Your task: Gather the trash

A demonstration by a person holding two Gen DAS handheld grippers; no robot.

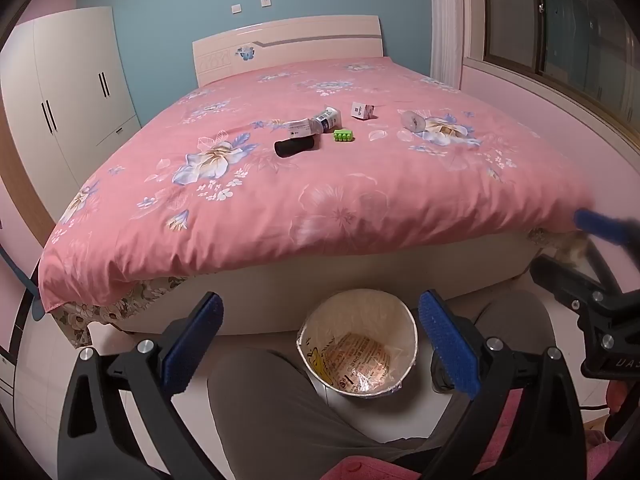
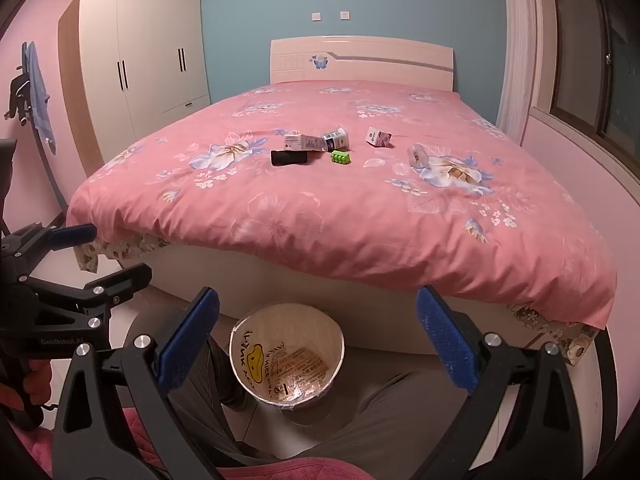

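A white waste bin lined with a clear bag stands on the floor at the foot of the bed, also in the right wrist view. On the pink quilt lie a black roll, a green block, two crumpled cartons, a small white box and a clear plastic cup. My left gripper and right gripper are both open and empty, held low above the bin, far from the items.
The bed with its pink floral quilt fills the middle. A white wardrobe stands at the left wall. A window is at the right. The person's grey-trousered legs flank the bin.
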